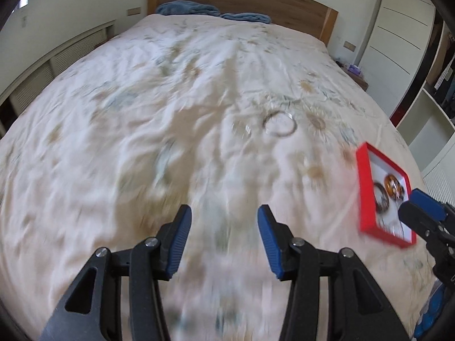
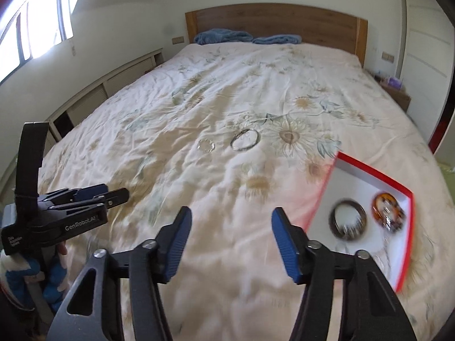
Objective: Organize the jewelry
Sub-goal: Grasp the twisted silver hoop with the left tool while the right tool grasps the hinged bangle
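Note:
A red box (image 2: 375,170) with a white inside lies on the bed at the right. It holds a dark bangle (image 2: 348,221) and an orange bangle (image 2: 387,211). A silver bangle (image 2: 245,139) and a clear beaded bracelet (image 2: 206,145) lie on the bedspread mid-bed. My right gripper (image 2: 230,238) is open and empty, left of the box. My left gripper (image 1: 224,238) is open and empty, short of the silver bangle (image 1: 280,123) and the clear bracelet (image 1: 241,128). The red box (image 1: 362,187) is at its right.
The flowered bedspread (image 2: 227,91) covers a large bed with a wooden headboard (image 2: 273,20) and blue towels (image 2: 224,37) at its head. A nightstand (image 2: 394,89) stands at the right. The left gripper shows in the right wrist view (image 2: 93,197).

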